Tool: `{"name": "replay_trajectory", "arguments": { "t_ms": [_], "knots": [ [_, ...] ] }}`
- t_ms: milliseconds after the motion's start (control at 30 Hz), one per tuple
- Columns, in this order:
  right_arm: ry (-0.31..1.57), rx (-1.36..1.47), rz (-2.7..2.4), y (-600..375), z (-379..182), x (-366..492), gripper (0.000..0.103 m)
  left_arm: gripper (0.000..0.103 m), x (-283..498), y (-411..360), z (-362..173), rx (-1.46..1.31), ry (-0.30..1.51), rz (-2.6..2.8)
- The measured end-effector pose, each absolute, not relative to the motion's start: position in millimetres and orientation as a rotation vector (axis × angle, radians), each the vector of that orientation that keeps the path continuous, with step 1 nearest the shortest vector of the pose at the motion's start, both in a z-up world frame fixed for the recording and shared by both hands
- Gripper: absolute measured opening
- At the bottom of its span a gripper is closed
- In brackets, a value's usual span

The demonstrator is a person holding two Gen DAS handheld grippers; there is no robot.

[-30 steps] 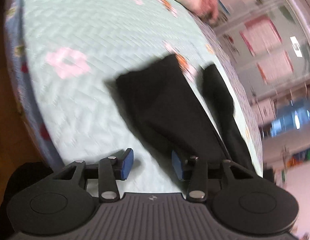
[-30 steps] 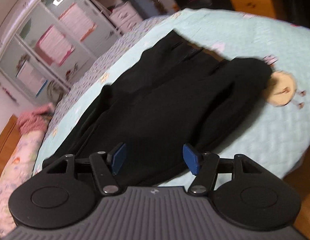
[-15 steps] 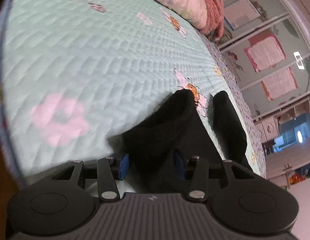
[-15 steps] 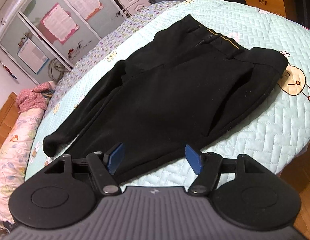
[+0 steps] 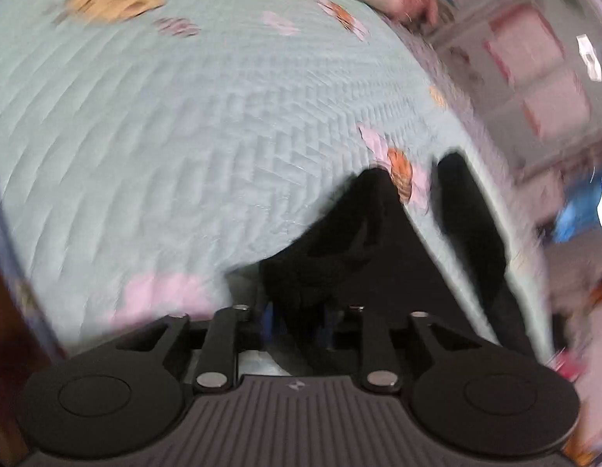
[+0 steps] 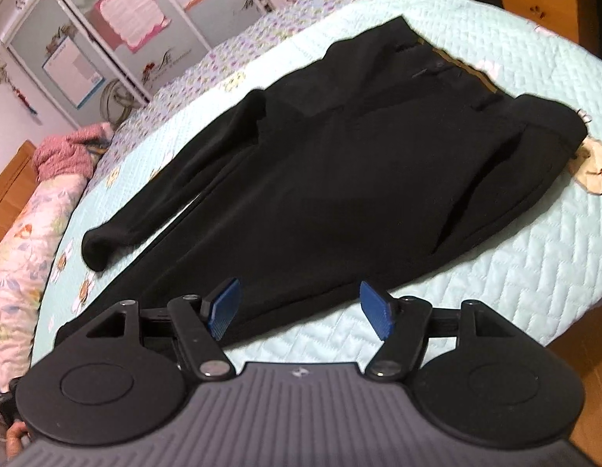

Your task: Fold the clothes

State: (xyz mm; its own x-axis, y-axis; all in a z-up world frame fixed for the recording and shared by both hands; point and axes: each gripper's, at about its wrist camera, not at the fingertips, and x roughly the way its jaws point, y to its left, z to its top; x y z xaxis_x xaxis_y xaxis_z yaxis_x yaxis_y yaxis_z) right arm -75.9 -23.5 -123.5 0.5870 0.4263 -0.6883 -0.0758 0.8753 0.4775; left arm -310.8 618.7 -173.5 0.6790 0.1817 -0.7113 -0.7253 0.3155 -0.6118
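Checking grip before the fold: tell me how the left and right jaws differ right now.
The left gripper has just been closing, with the black trousers' leg end between its narrow jaws; the right gripper stands wide and holds nothing. Left view is blurred, right sharp. Both point at the trousers.

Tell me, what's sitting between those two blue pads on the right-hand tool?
In the right wrist view, nothing is held: the right gripper is open, and behind the gap lie the black trousers and quilted bedspread.

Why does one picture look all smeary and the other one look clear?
Left wrist view: motion blur smears the quilt and the black trousers bunched at the left gripper. Right wrist view: sharp, trousers crisp, though the fisheye lens bends the bed's edges.
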Motion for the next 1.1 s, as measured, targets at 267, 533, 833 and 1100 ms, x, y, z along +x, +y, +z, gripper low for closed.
{"name": "replay_trajectory", "arguments": {
  "t_ms": [267,533,833,1100],
  "knots": [
    [0.908,0.442,0.294,-23,-119,-76,0.070,0.041,-358,600,-138,-1.153,0.378,0.898],
    [0.954,0.406,0.359,2,-125,-74,0.071,0.047,-289,592,-104,-0.955,0.402,0.452],
    [1.062,0.327,0.500,60,-142,-67,0.071,0.051,-253,584,-155,-0.895,0.628,0.558],
    [0.909,-0.014,0.874,196,-102,-56,0.071,0.056,-270,525,-166,-1.179,0.387,0.884]
  ]
}}
